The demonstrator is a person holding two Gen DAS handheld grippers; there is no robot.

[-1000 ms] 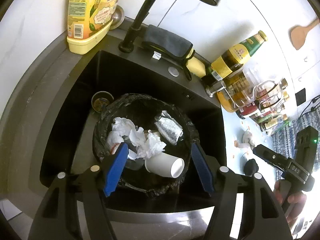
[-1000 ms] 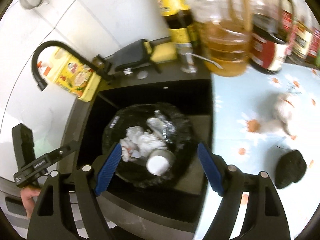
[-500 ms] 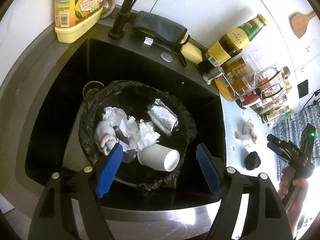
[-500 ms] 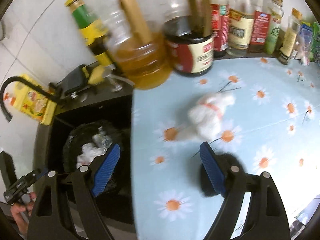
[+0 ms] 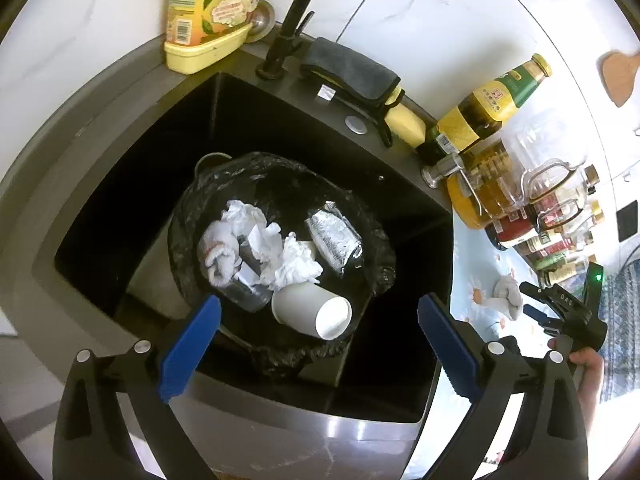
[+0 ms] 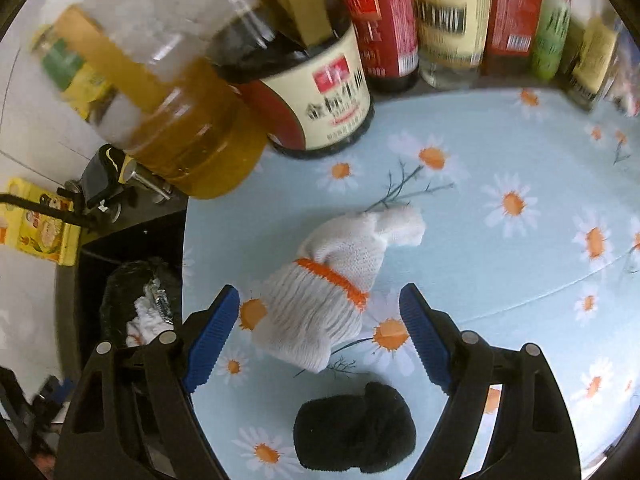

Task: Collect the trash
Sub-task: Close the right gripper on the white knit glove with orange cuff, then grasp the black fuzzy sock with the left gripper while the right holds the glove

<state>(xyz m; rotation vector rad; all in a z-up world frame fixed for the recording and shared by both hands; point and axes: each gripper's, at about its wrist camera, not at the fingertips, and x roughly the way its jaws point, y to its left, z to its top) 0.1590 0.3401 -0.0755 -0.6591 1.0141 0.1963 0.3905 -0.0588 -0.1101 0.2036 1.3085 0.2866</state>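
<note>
Right gripper [image 6: 319,334] spread wide over a white glove [image 6: 328,284]; left gripper [image 5: 318,346] spread and empty above the bin [image 5: 384,256].

The glove, with an orange cuff band, lies on the daisy-print cloth [image 6: 500,264] between the right fingers, no contact evident. A black wad [image 6: 354,430] sits just beside it, nearer the camera. The bin stands in the sink [image 5: 132,184], holding tissues [image 5: 294,260], a paper cup [image 5: 312,310] and foil [image 5: 334,236]. Bottles [image 6: 448,20] line the cloth's far edge.
</note>
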